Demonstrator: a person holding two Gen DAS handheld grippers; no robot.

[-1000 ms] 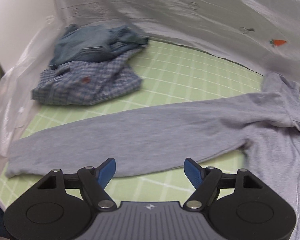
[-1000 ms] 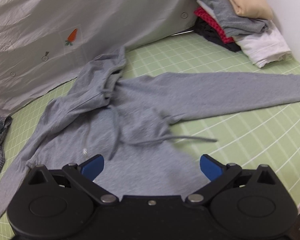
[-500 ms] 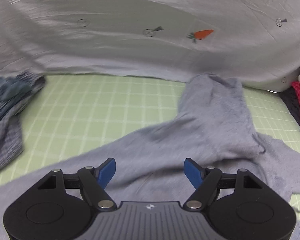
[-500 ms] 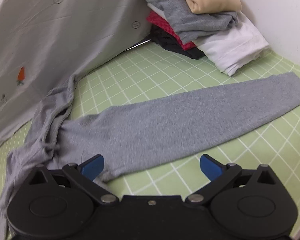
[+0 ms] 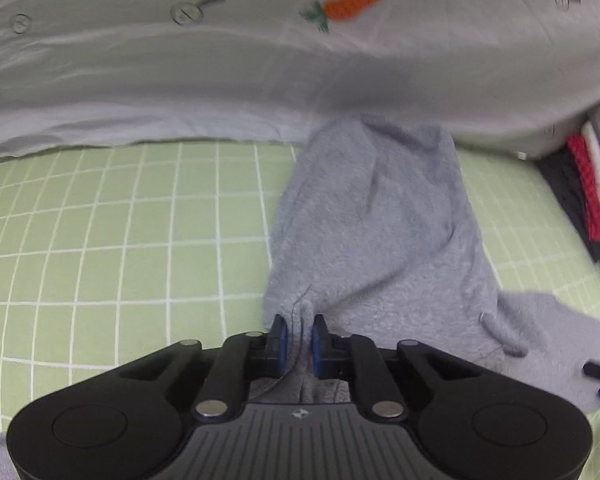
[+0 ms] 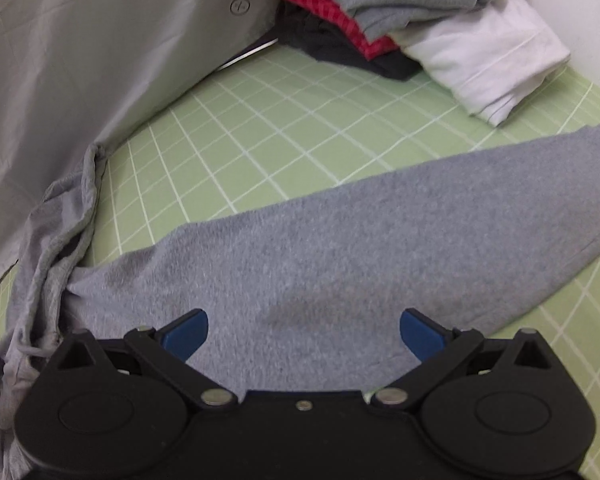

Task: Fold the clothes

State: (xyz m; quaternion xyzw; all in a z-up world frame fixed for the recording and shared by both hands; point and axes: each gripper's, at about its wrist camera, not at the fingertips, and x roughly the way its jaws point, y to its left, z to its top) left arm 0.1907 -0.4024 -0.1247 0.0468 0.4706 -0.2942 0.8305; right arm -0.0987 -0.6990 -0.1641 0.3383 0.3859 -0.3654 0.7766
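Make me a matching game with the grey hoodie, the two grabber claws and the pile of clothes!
Things:
1. left gripper
2. right gripper
3. folded clothes pile
4. carrot picture

States or places:
A. on the pale grey sheet at the back
B. wide open above the hoodie sleeve
C. pinching a fold of the grey hoodie; its jaws have just been closing
D. stacked in the far corner of the green checked mat

Pairs: 1-C, 2-B, 3-D, 4-A
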